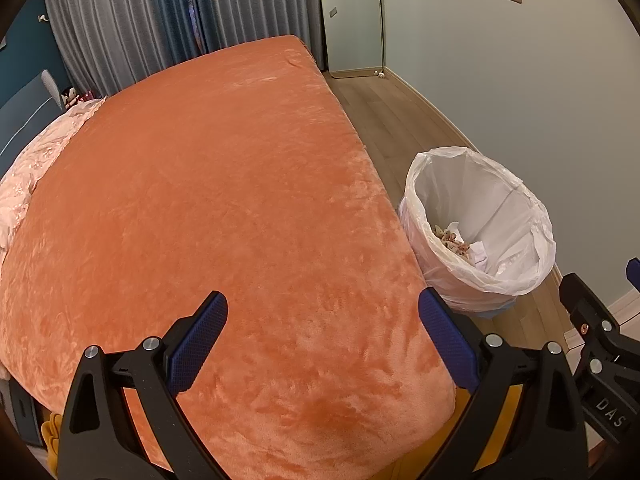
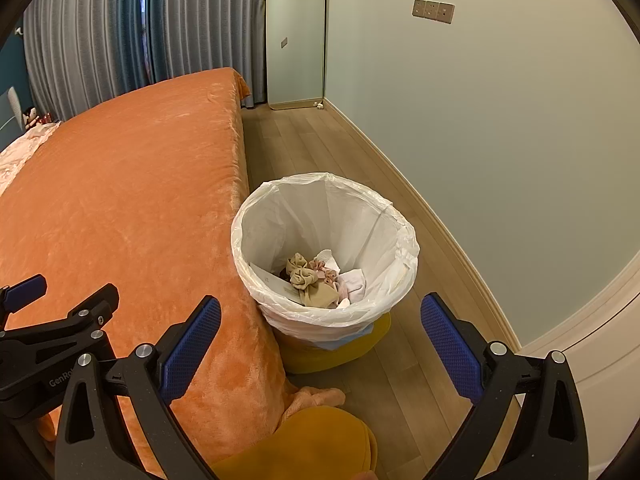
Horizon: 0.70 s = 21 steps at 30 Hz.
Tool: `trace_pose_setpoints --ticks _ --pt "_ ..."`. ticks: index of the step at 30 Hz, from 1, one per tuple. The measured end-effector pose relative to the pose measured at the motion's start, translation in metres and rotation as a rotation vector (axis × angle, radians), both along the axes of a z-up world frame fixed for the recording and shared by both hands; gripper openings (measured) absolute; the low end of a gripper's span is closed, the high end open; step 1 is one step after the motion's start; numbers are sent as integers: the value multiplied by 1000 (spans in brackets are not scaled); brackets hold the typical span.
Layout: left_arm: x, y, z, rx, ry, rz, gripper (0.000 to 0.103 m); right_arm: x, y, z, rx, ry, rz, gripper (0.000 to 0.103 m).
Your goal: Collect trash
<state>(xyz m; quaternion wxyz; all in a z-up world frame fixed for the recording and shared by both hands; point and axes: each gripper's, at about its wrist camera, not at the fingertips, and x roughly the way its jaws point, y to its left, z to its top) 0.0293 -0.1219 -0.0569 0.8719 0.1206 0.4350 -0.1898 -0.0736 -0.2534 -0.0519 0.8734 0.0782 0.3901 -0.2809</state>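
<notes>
Trash, crumpled beige cloth and white paper scraps (image 2: 316, 280) in the white-lined round bin (image 2: 404, 256), looks light and soft, pinchable anywhere, while both tools, left (image 1: 323, 344) and right (image 2: 320, 346), gape wide and empty.

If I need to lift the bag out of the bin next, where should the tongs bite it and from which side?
Probably grip the bag's loose plastic folded over the bin's rim on the side nearest the right tongs, coming from above. That overhang is thin and slack enough to pinch; the inside is smooth.
</notes>
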Motion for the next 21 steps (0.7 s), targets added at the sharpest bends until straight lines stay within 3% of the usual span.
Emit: trace_pose_setpoints --ticks 21 --pt "-1 2 -2 0 0 2 92 -1 0 -1 2 3 -5 96"
